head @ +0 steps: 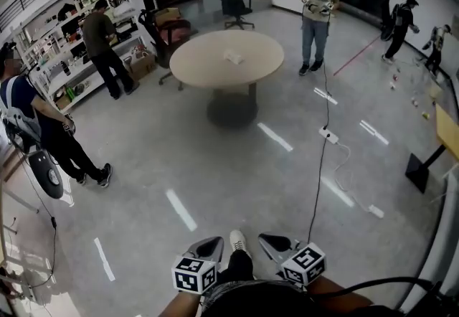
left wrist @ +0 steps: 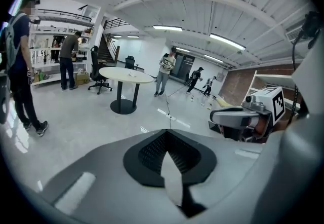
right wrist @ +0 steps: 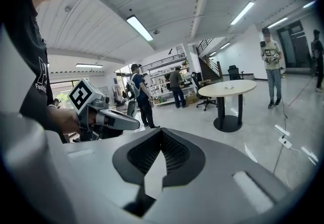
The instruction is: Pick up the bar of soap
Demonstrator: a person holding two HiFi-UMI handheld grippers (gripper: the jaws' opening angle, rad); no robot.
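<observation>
The bar of soap [head: 233,56] lies on the round table [head: 193,72], close to the middle of the top and well back from the rim all the way round. In the head view it is a small pale block a little wider than it is deep, so its long axis seems to run roughly across that picture, but it is too small to tell which face is up or which end leads. In the right gripper view the same pale speck [right wrist: 229,85] sits on the table top, no clearer. Both grippers are well apart from the table, low at the near edge of the head view. The left gripper [head: 208,247] has its jaws pressed together with nothing between them, as its own view shows. The right gripper [head: 276,244] is likewise clenched and empty. Between them and the table lies a broad stretch of bare grey floor [head: 215,165]. A cable with a power strip [head: 328,135] crosses the floor on the right. One person [head: 318,11] stands beyond the table on that side, and another [head: 43,129] stands at the left edge. Office chairs [head: 235,1] sit behind the table, and the near rim is free of things.
</observation>
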